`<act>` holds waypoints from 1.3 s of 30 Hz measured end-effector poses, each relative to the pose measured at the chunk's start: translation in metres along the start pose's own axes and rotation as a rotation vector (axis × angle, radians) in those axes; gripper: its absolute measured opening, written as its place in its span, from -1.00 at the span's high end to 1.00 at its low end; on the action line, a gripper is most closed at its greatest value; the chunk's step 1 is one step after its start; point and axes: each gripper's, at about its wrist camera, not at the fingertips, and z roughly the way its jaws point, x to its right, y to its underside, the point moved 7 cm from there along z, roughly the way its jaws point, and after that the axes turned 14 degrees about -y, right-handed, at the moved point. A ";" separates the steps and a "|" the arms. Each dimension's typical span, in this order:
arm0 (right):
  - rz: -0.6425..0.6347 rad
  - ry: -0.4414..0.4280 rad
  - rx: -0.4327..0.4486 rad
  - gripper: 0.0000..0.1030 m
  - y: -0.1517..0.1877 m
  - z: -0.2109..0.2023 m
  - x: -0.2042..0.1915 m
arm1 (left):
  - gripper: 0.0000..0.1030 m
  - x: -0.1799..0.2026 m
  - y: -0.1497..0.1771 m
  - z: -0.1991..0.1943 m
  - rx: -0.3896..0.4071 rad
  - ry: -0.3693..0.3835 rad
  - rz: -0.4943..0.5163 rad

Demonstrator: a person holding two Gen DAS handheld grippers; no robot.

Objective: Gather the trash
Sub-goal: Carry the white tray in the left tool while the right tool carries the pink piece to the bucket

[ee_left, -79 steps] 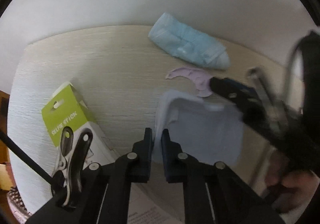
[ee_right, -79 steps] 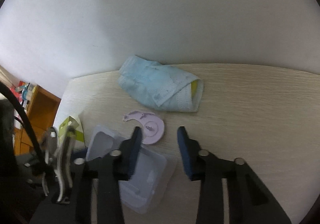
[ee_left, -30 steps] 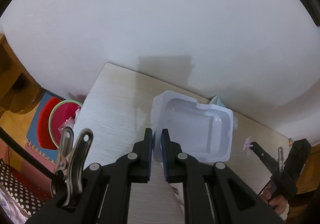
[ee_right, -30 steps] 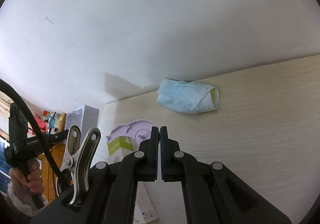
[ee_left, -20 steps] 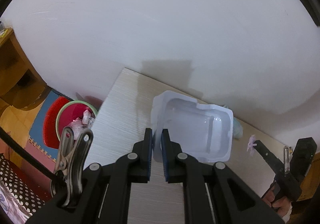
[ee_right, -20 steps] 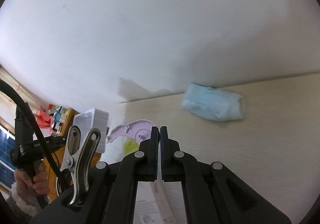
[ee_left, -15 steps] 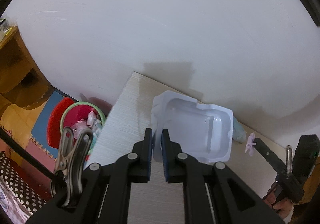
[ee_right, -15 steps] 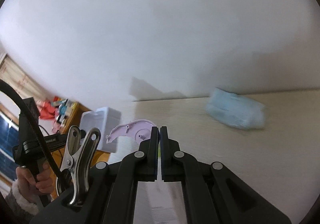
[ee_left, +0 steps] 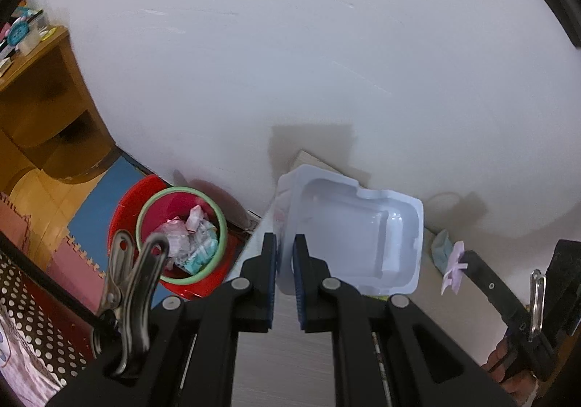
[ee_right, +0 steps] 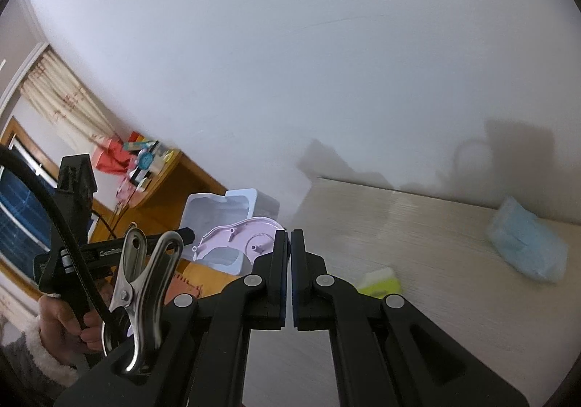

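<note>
beside red bin (ee_left: 181, 236), left gripper (ee_left: 285, 258) pinches plastic tray (ee_left: 356, 240), cavity facing camera.

Light: soft, even, rather dim.
Shadows: grey patches on the wall (ee_left: 308, 43) above the table (ee_right: 435, 243) edge, mid-frame in both views.
Blur: right view smeared, blue wad (ee_right: 526, 250) and curtain (ee_right: 61, 105) soft.
Distortion: strong fisheye bending; black vignette in the corners.
Glare: small glints on the metal clip (ee_left: 130, 279).

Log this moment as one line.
left tongs: shut on plastic tray | right tongs: shut on purple plastic piece | bin: below left, holds trash
</note>
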 end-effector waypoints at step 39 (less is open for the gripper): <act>-0.101 -0.024 -0.204 0.95 0.021 0.154 -0.088 | 0.82 -0.174 0.007 0.042 -0.126 -0.041 -0.235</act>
